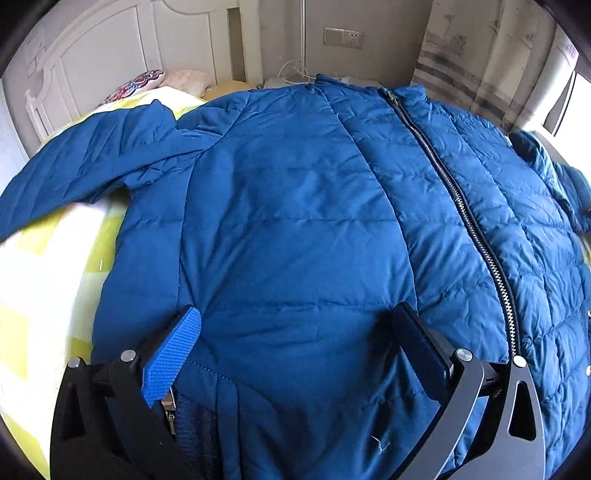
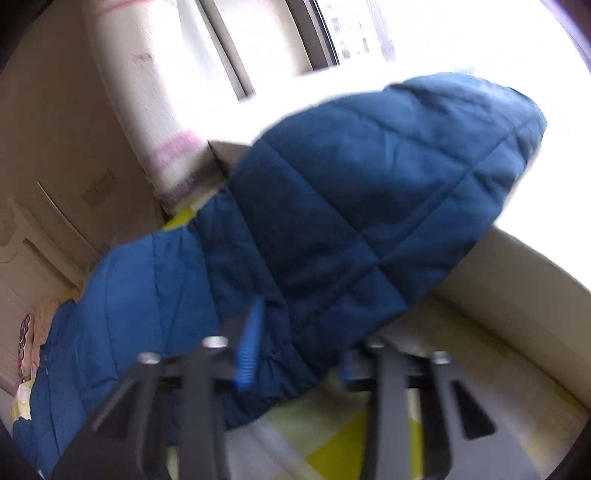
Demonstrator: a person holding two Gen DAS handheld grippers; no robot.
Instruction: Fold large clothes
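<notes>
A blue quilted jacket (image 1: pixel 314 221) lies front-up and zipped on a bed, its zipper (image 1: pixel 465 206) running up the right of the left wrist view. Its left sleeve (image 1: pixel 85 166) stretches out to the left. My left gripper (image 1: pixel 295 325) is open, its fingers straddling the jacket's lower hem area, nothing clamped. In the blurred right wrist view, my right gripper (image 2: pixel 299 332) has the jacket's other sleeve (image 2: pixel 369 203) between its fingers, lifted off the bed; the right finger is mostly hidden by cloth.
The bed has a yellow-and-white checked cover (image 1: pixel 48 280). A white headboard (image 1: pixel 92 62) and pillows (image 1: pixel 147 83) lie at the back left. A wall socket (image 1: pixel 343 37) and a curtain (image 1: pixel 480 55) are behind. A bright window (image 2: pixel 369 33) is beside the bed.
</notes>
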